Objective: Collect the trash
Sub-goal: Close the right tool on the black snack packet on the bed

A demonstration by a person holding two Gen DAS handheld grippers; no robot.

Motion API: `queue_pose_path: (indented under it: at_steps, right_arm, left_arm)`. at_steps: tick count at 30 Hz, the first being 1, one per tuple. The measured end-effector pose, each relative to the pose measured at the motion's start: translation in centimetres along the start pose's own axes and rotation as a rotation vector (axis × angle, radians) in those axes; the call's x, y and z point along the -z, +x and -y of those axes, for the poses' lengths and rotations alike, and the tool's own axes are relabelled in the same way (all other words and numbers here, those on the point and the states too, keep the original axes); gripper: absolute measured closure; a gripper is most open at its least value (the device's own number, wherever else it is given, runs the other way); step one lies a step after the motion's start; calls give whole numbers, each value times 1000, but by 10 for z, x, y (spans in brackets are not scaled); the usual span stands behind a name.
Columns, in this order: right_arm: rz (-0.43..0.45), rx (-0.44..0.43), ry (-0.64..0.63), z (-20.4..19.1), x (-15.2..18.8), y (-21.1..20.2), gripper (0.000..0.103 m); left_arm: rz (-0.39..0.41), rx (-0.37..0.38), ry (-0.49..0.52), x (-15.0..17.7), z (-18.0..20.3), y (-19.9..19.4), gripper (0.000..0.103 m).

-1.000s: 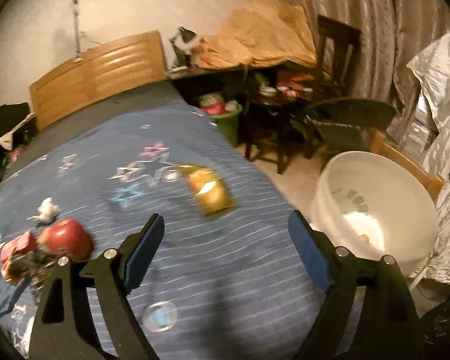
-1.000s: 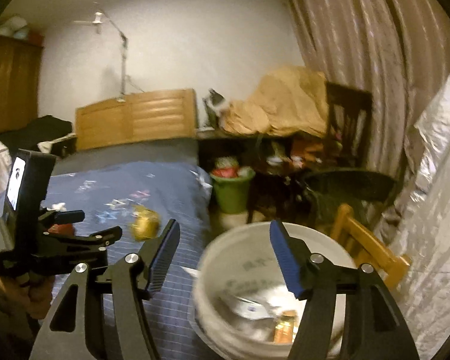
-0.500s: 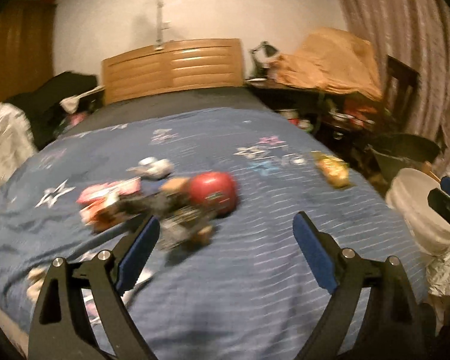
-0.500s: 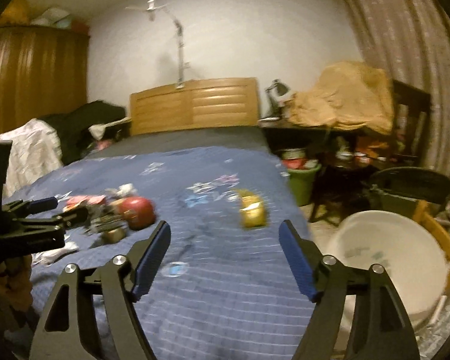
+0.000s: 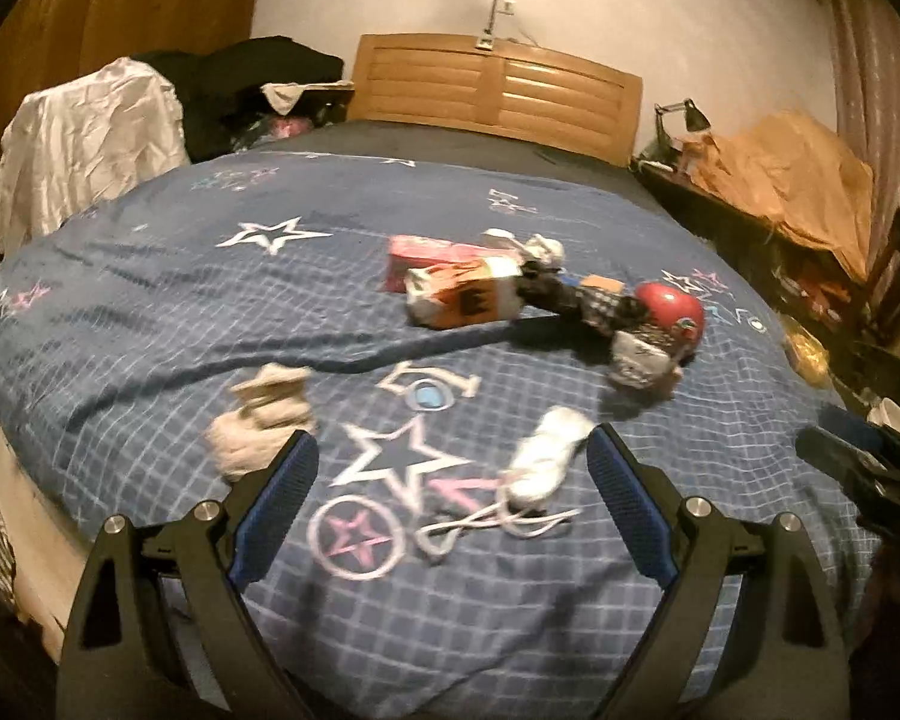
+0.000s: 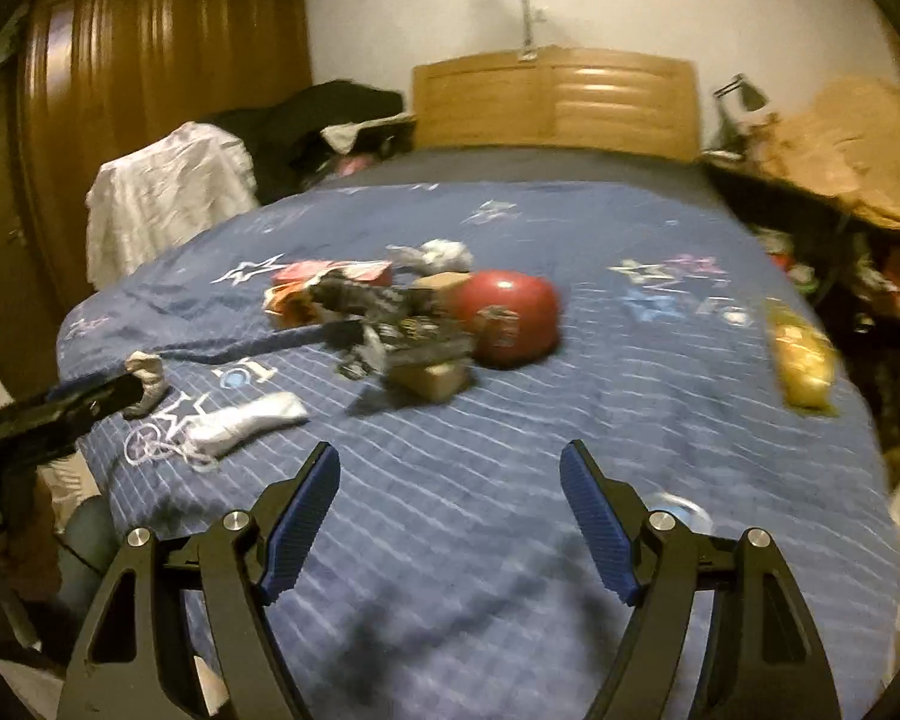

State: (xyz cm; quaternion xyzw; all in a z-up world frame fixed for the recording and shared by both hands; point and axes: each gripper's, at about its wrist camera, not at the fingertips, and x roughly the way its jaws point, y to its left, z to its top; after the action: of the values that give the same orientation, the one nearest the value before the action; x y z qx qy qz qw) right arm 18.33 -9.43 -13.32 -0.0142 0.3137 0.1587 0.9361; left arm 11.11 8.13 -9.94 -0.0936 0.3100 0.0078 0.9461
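Trash lies on a blue star-patterned bed. In the left wrist view a crumpled beige paper and a white wrapper with a string lie just ahead of my open, empty left gripper. Farther off is a pile: an orange-white carton, a pink packet, dark wrappers and a red ball-like item. My right gripper is open and empty above the bed, short of the same pile and red item. A yellow wrapper lies at the bed's right edge.
A wooden headboard stands at the back. Clothes are heaped on the left. A cluttered desk with a brown cover lines the right side. The right gripper shows at the left wrist view's right edge.
Both grippers have swung left, away from the white bucket and toward the trash on the bed. The bucket is out of sight now. Both stay open and empty.
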Motion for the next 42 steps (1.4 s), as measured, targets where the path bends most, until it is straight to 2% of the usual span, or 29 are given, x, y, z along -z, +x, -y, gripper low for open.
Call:
queue_pose_path:
  at_steps: [4, 6, 8, 13, 16, 19, 21, 22, 26, 28, 30, 31, 32, 35, 42]
  right_arm:
    - [-34, -61, -18, -7, -29, 46, 26]
    - [-39, -68, -38, -10, -45, 69, 26]
    - [-94, -73, -73, -15, -56, 96, 26]
    - [-153, -56, -82, -14, -66, 140, 25]
    - [-160, -66, -27, -4, -67, 146, 48]
    - [-123, -116, 15, 5, -66, 130, 59]
    - [-110, -116, 21, 9, -63, 117, 70]
    - [-106, -119, 31, 11, -60, 110, 79]
    - [-79, -134, 34, 15, -45, 72, 81]
    - [-76, -129, 17, 16, -38, 55, 80]
    - [-76, -124, -9, 14, -36, 49, 56]
    - [-66, -128, -14, 13, -36, 47, 38]
    - [-52, -140, -17, 12, -37, 48, 28]
    - [-56, -137, -49, 4, -46, 68, 22]
    - [-139, -109, -165, -21, -63, 133, 25]
  left_arm:
    - [-2, 4, -66, 3, -22, 3, 15]
    - [-6, 11, -80, 3, -25, 7, 15]
    - [-7, 19, -83, 3, -25, 11, 15]
    - [-17, 35, -87, 5, -25, 15, 15]
    - [-16, 28, -100, 3, -29, 17, 15]
    - [-24, 23, -113, 3, -33, 20, 15]
    - [-30, 26, -108, 3, -30, 21, 15]
    - [-32, 29, -99, 4, -28, 22, 15]
    - [-30, 40, -61, 5, -15, 19, 15]
    - [-37, 47, -44, 6, -9, 20, 15]
    - [-49, 52, -34, 7, -4, 22, 15]
    - [-53, 54, -32, 7, -2, 22, 15]
    - [-55, 54, -28, 7, -1, 22, 15]
    - [-47, 43, -21, 7, 1, 19, 15]
    - [-43, 2, -75, 7, -21, 19, 15]
